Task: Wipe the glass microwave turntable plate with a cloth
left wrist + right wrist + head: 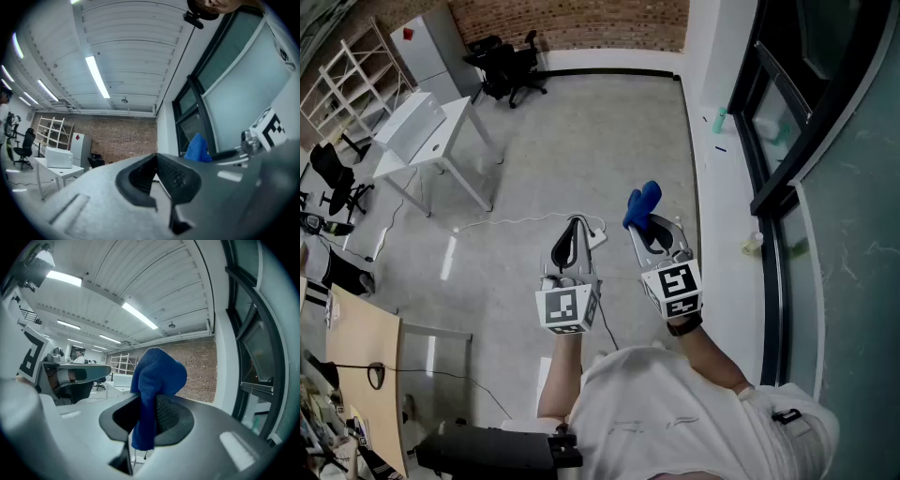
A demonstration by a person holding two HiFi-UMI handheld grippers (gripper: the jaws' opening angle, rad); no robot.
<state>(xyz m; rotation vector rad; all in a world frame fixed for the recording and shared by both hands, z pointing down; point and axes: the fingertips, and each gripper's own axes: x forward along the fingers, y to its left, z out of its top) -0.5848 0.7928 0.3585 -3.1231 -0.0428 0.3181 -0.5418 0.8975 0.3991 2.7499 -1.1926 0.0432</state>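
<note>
My right gripper (pixel 649 223) is held in the air over the floor, shut on a blue cloth (pixel 641 204). In the right gripper view the cloth (pixel 157 380) bunches above the jaws and a strip hangs down between the pads. My left gripper (pixel 573 228) is held beside it to the left, shut, with nothing between its pads (pixel 176 176). From the left gripper view the cloth (pixel 198 147) shows to the right. No glass turntable plate shows in any view.
A white microwave (pixel 411 120) stands on a white table (pixel 455 131) at the far left. Black office chairs (pixel 508 66) are by the brick wall. A white cable with a socket block (pixel 595 232) lies on the floor. A window wall (pixel 778 169) runs along the right.
</note>
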